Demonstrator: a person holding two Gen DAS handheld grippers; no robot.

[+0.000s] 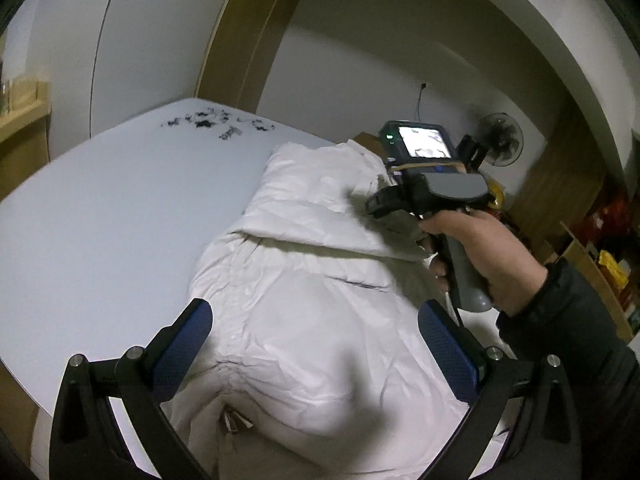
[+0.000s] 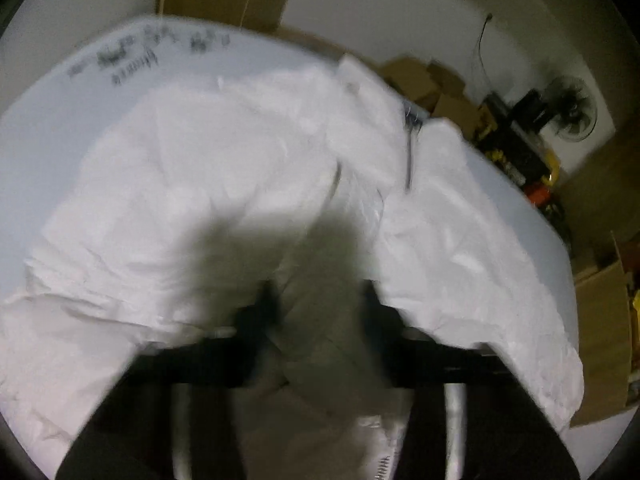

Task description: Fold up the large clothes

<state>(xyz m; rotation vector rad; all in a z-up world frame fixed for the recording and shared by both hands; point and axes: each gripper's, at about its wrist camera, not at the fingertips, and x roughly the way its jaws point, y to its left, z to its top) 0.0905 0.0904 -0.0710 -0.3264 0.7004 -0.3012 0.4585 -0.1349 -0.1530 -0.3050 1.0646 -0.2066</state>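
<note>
A white table (image 1: 100, 208) is spread with a white jacket (image 1: 304, 300), lengthwise ahead; the left gripper (image 1: 316, 332) is held wide apart above it; the nearer right gripper (image 2: 320, 300) seems narrowed onto fabric, though blurred.

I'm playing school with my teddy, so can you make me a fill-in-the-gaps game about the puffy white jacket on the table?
1. The puffy white jacket lies on a pale ______ table.
2. The left gripper has blue pads, and its jaws stand wide ______.
3. The hand holding the right gripper comes out of a ______ sleeve.
4. By the far wall stands a black ______.

Missing words: blue; open; dark; fan
</note>
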